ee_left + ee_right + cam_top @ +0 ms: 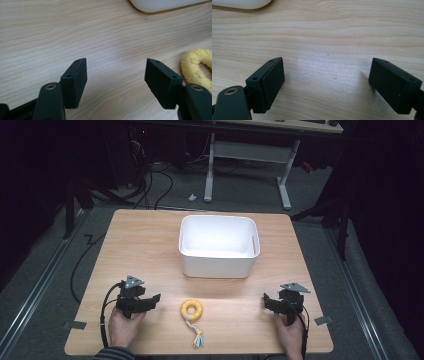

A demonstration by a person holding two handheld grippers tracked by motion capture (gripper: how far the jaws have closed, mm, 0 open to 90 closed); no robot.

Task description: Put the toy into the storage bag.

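— What sits on the counter (150, 245) in front of you?

— A white plastic bin (218, 246), rectangular with rounded corners, stands toward the far middle of the wooden top. From the high view I see its pale floor and walls, with nothing lying inside.

— And the toy?

— A yellow knobbly ring toy (191, 309) with a short knotted rope tail lies flat on the counter, near my edge, in front of the bin and well apart from it. It rests between my two hands, nearer the left.

— Your claws?

— My left claw (116, 75) is released, its jaws apart over bare wood, the ring just beside its right-hand jaw, not touching. My right claw (327, 82) is released too, jaws wide, with wood grain between them.
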